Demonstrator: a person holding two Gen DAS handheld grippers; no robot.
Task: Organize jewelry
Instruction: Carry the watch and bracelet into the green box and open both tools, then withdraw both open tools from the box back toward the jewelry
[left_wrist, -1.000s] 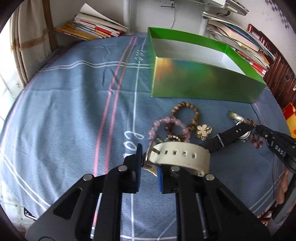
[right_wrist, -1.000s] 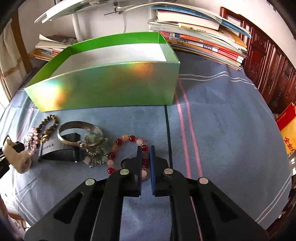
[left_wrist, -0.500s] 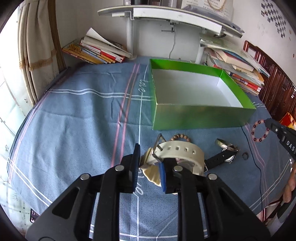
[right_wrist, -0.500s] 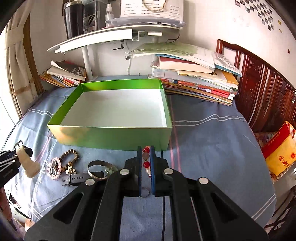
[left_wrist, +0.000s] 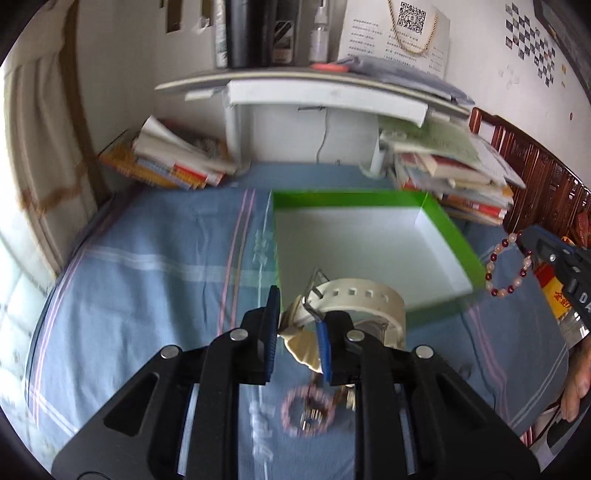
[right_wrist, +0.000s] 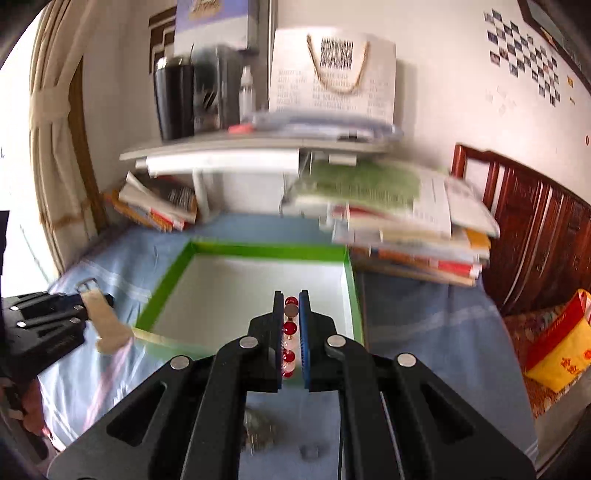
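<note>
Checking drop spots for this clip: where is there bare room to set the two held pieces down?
The green box shows a bare white floor, wall to wall. The blue cloth left of the box, out to the curtain, is also free. It is crowded under the left gripper holding the white watch, where the pink bracelet lies. The right gripper holds the red bead bracelet.

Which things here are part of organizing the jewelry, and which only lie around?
Part of the job:
- white watch
- red bead bracelet
- pink bead bracelet
- green box

Lying around:
- book stacks
- shelf
- blue cloth
</note>
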